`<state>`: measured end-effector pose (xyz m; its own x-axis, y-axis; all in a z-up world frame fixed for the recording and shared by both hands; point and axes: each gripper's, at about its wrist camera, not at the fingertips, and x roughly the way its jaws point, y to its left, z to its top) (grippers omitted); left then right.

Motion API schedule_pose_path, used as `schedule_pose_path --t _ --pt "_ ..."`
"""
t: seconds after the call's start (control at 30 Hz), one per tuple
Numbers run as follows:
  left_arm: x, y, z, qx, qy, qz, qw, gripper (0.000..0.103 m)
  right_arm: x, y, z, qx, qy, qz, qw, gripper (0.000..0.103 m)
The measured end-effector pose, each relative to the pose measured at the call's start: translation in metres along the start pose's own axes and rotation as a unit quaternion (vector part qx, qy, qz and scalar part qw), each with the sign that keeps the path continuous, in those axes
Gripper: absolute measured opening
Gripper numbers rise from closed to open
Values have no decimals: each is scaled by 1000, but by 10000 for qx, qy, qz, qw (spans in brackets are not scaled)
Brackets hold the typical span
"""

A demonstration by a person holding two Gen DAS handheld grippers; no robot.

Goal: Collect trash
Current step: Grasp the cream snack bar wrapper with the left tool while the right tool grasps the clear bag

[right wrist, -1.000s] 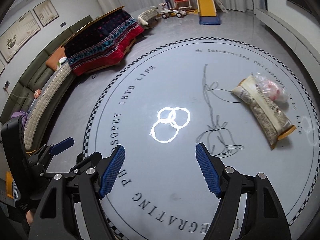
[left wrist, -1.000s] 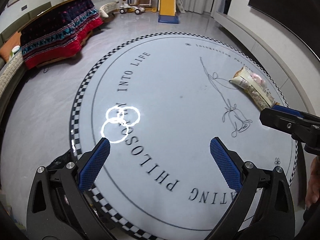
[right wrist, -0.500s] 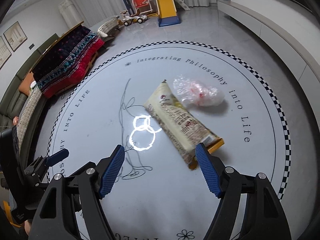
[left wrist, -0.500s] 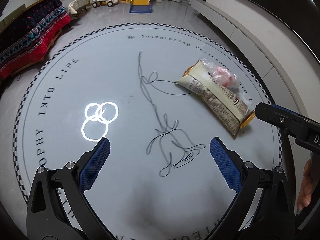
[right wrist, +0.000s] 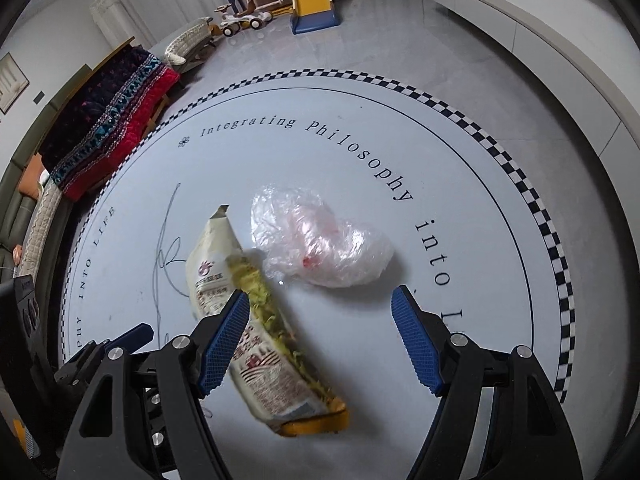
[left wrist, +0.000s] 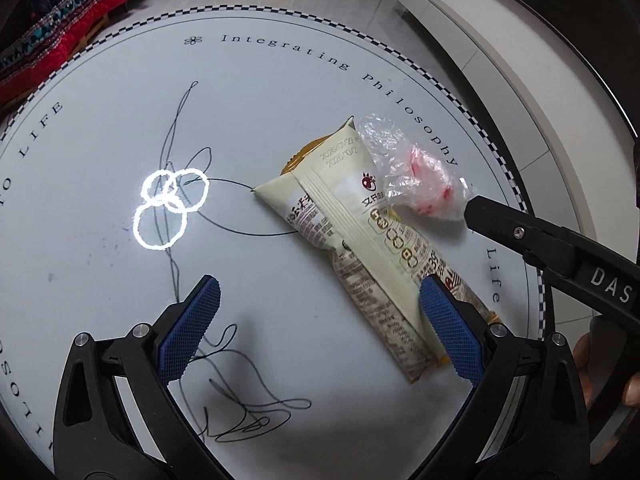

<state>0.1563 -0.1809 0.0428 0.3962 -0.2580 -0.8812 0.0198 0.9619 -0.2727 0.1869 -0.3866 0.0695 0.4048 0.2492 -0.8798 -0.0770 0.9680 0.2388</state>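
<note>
the snack wrapper (right wrist: 256, 340) is smeared with motion blur in the right wrist view, its small print unreadable. the left gripper's (left wrist: 316, 332) blue pad (left wrist: 450, 336) hides part of the wrapper's lower edge. the tabletop (left wrist: 100, 280) is cut off below.

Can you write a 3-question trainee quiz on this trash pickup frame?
1. True or false: the left gripper is shut on the snack wrapper.
2. What touches the wrapper's far end? A) a crumpled clear plastic bag B) a can C) a bottle
3. Fill in: both trash items lie on the round white ____.

Key:
1. False; both the left and the right gripper are open and hold nothing.
2. A, the crumpled clear plastic bag.
3. table.
</note>
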Motion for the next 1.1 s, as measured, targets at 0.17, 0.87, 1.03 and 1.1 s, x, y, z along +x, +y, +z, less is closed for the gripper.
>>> schedule_pose_path --t 0.17,0.87,1.03,1.1 --pt "15 -10 13 -104 30 -110 9999 97 23 -4 11 -94 160 -51 9998 73" --pt "24 -12 5 100 82 -468 9988 62 -8 -14 -13 96 -200 65 9997 41" --pt "-2 9 -10 109 -36 -442 9990 56 -22 13 -26 16 -188 155 9997 41" --pt "-16 14 -14 180 -173 -378 9990 56 -28 27 -32 -45 -192 160 9997 41"
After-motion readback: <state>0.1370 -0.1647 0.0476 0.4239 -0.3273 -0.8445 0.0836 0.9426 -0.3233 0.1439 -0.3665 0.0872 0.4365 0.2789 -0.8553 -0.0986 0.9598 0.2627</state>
